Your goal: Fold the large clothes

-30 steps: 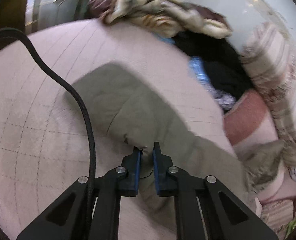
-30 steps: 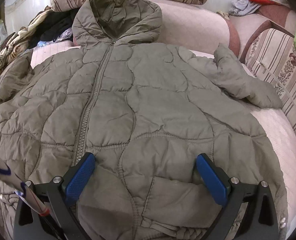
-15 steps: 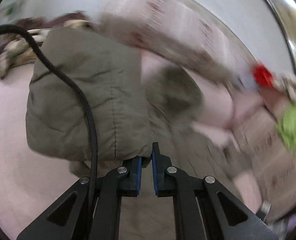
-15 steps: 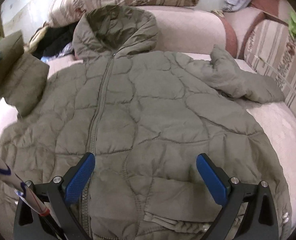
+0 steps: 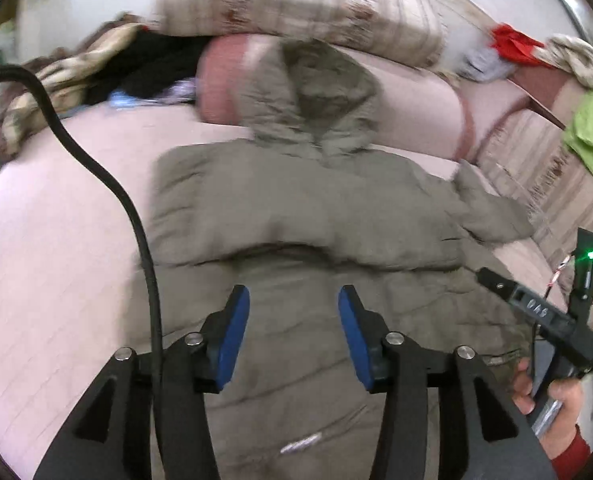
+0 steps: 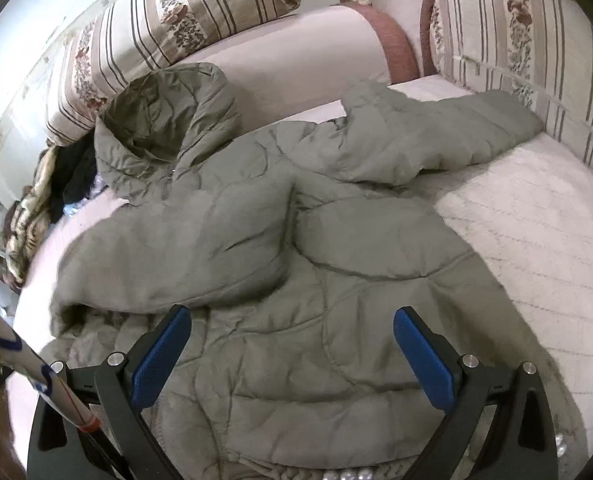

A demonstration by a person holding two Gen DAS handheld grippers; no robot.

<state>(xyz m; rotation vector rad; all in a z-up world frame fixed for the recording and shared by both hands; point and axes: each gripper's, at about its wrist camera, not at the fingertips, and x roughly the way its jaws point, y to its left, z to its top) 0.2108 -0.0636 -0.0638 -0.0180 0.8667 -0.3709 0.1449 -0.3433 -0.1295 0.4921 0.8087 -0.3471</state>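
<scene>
An olive quilted hooded jacket (image 6: 304, 280) lies front-up on a pink quilted sofa seat (image 6: 536, 216). Its left sleeve (image 6: 176, 248) is folded across the chest. Its right sleeve (image 6: 436, 136) lies spread toward the right corner. The hood (image 6: 164, 120) rests against the backrest. My right gripper (image 6: 292, 356) is open and empty, above the jacket's lower part. My left gripper (image 5: 294, 332) is open and empty, above the jacket (image 5: 308, 216) just below the folded sleeve (image 5: 296, 224). The right gripper's body (image 5: 552, 320) shows at the right edge of the left wrist view.
Striped floral cushions (image 6: 168, 20) line the back and the right side (image 6: 528, 40). A pile of other clothes (image 6: 48, 192) lies at the far left of the seat. A red cloth (image 5: 512, 44) and a green cloth (image 5: 592, 136) lie on the sofa top.
The left gripper carried the left sleeve up and across the chest, then opened and let it go. The right gripper stayed open and shifted its view rightward.
</scene>
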